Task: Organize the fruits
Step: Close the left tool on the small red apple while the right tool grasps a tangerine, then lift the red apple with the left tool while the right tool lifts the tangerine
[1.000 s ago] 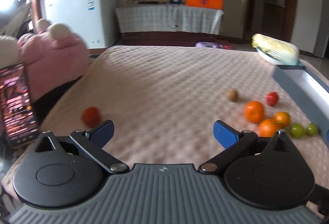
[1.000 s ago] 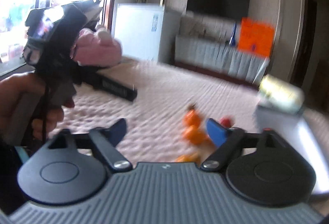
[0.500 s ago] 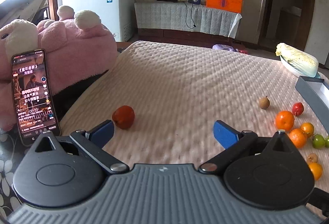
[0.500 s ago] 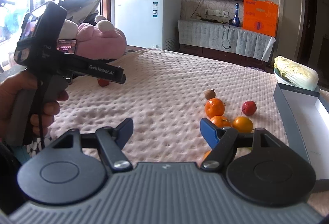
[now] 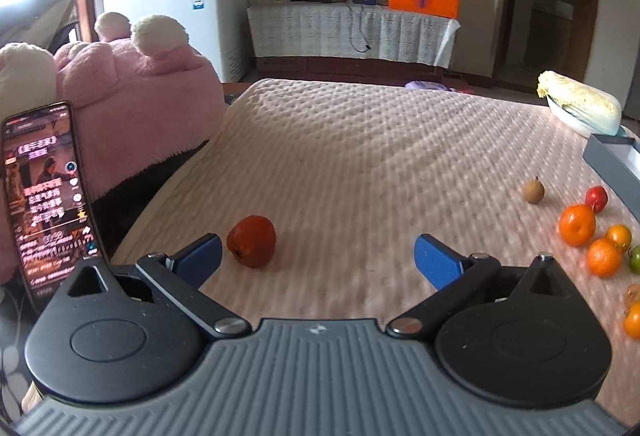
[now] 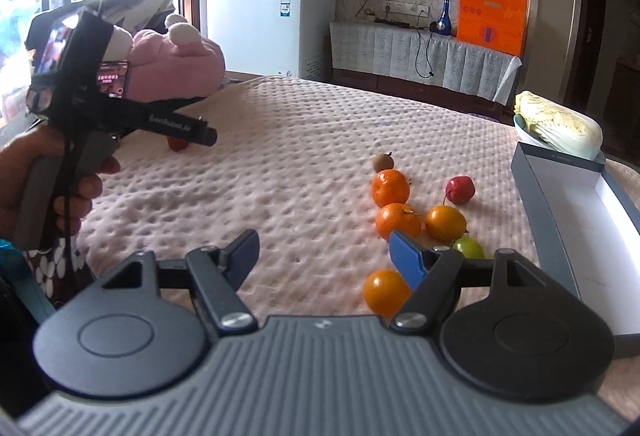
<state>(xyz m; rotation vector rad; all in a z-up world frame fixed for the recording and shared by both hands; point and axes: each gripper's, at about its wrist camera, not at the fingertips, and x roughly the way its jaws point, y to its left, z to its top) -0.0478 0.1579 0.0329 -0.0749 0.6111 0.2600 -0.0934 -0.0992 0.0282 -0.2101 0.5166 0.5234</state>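
A dark red fruit (image 5: 252,241) lies alone on the pink quilted bed, just right of the left finger of my open left gripper (image 5: 318,256). Nothing is touching it. In the right wrist view my right gripper (image 6: 324,250) is open over the bed, with nothing between its fingers. A cluster of fruit sits by its right finger: two tangerines (image 6: 390,188), orange fruits (image 6: 445,222), a green one (image 6: 469,247), a small red one (image 6: 460,189) and a brown one (image 6: 383,161). The left gripper (image 6: 200,130) shows there too, held in a hand, over the red fruit (image 6: 177,143).
An open grey box (image 6: 548,220) with a white inside stands at the right edge of the bed. A cabbage in a bowl (image 6: 558,126) sits behind it. A pink plush toy (image 5: 136,104) and a lit phone (image 5: 44,196) are on the left.
The left gripper's view has shifted so the dark red fruit now lies further right and closer, beside the left finger. The right gripper's view has swung slightly left; the fruit cluster sits nearer its right finger.
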